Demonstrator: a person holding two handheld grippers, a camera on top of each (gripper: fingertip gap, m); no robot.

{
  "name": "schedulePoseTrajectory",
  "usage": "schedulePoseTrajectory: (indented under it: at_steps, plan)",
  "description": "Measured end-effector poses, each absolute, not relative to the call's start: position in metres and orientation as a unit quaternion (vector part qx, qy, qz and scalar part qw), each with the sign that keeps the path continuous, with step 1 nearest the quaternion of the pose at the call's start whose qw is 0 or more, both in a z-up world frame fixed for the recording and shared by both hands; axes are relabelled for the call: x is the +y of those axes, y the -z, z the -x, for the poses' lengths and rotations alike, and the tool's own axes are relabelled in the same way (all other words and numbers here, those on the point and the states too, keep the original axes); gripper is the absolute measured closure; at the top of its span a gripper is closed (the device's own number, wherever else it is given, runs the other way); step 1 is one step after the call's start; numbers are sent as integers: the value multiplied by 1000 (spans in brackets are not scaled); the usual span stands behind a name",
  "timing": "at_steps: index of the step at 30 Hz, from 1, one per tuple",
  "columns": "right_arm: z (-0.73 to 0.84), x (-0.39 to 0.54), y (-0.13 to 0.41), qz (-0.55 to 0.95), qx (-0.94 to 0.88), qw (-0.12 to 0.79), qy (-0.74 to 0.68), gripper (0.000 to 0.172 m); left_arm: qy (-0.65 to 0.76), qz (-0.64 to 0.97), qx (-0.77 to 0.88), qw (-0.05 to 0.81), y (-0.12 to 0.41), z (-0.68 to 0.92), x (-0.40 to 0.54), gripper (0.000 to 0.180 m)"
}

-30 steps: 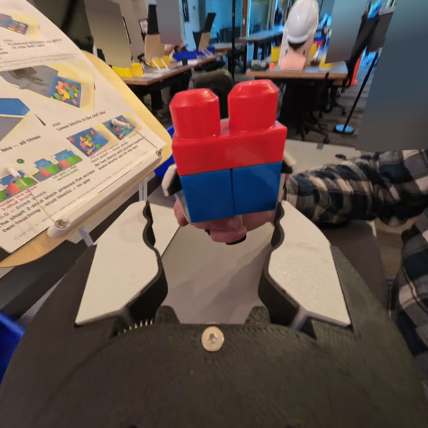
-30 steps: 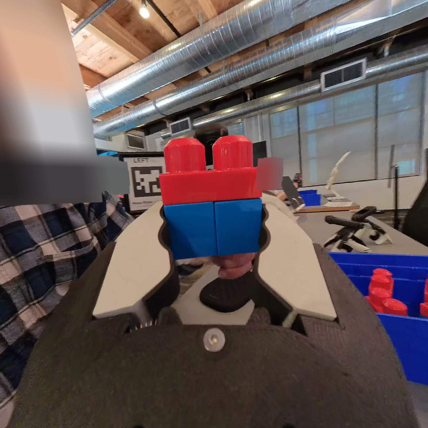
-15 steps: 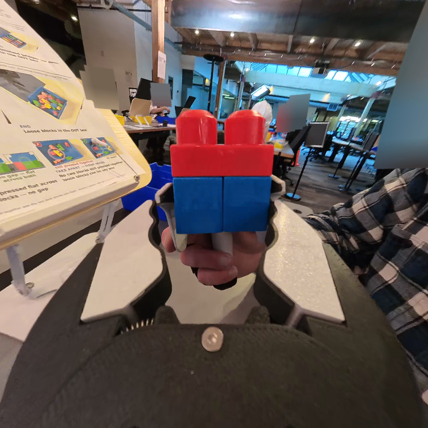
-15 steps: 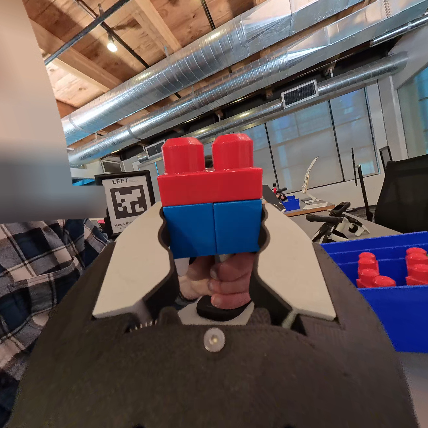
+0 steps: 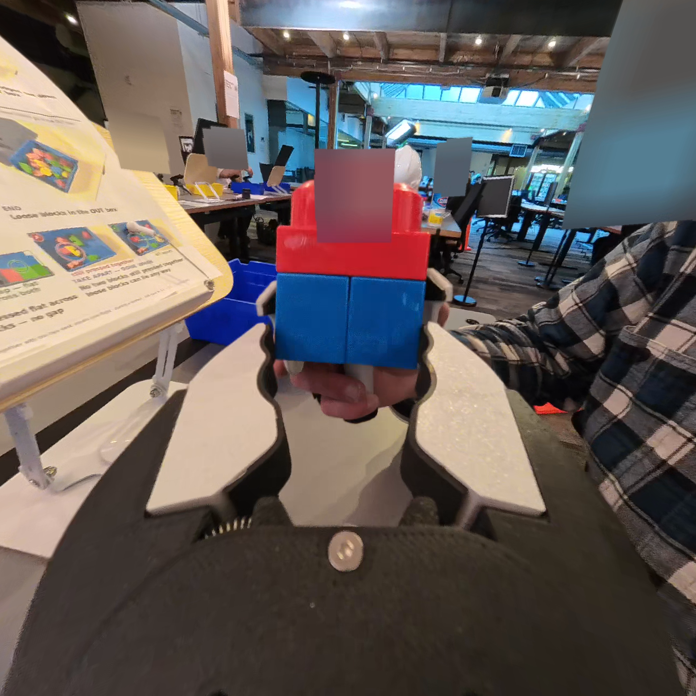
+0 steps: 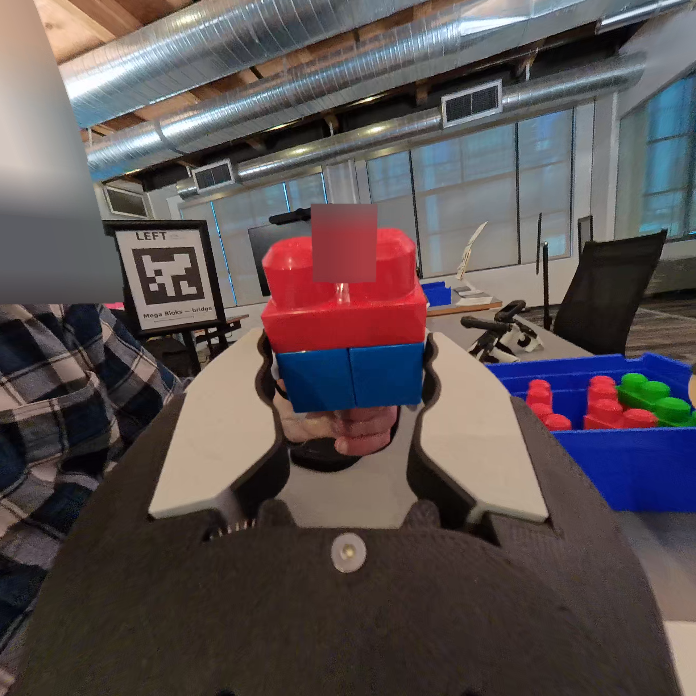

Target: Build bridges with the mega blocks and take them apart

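Mid-air, bridge (image 5: 348,301) between both tongs (image 5: 345,350)

Red block (image 6: 344,320) atop two blue blocks (image 6: 350,376) (side by side) between right gripper (image 6: 348,371) pads.

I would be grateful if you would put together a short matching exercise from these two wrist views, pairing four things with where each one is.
Things:
1. red block
2. two blue blocks
3. green block
4. instruction sheet

Places:
A. on a tilted stand at the left of the left wrist view
B. lying in the blue bin
C. side by side between the tongs' fingers
D. pressed on top, spanning the pair beneath

Pairs: 1-D, 2-C, 3-B, 4-A
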State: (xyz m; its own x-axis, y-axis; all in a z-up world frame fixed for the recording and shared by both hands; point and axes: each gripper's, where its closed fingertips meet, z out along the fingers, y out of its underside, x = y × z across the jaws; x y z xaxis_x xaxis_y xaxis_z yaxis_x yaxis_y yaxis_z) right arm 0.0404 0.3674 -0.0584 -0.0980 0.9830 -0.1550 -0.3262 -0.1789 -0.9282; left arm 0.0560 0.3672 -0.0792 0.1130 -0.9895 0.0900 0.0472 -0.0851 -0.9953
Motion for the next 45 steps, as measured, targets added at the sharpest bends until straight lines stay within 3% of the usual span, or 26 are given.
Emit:
schedulePoseTrajectory:
  at_steps: [8, 11, 14, 29, 31, 37, 41, 45]
  plan:
    - [-42, 363, 53, 420, -410, 494, -642, 95, 478, 527, 458, 533, 78, -61, 365, 107]
    - [-40, 361, 51, 398, -379, 491, -676, 95, 458, 540, 460, 537, 86, -71, 367, 90]
    - [-40, 362, 52, 390, -362, 502, -681, 96, 451, 530, 472, 541, 87, -74, 361, 105]
    - [-48, 368, 65, 452, -392, 490, -634, 91, 406, 553, 514, 515, 97, -66, 364, 106]
    - [-52, 379, 72, 513, -395, 481, -592, 88, 346, 580, 516, 527, 104, -58, 378, 106]
    - [-53, 393, 84, 665, -408, 453, -431, 100, 108, 640, 534, 542, 132, -46, 411, 106]
    - [-44, 408, 114, 721, -417, 431, -347, 133, -24, 649, 546, 529, 146, -46, 422, 105]
    - [-41, 416, 129, 733, -415, 425, -331, 135, -100, 655, 549, 510, 157, -35, 431, 105]
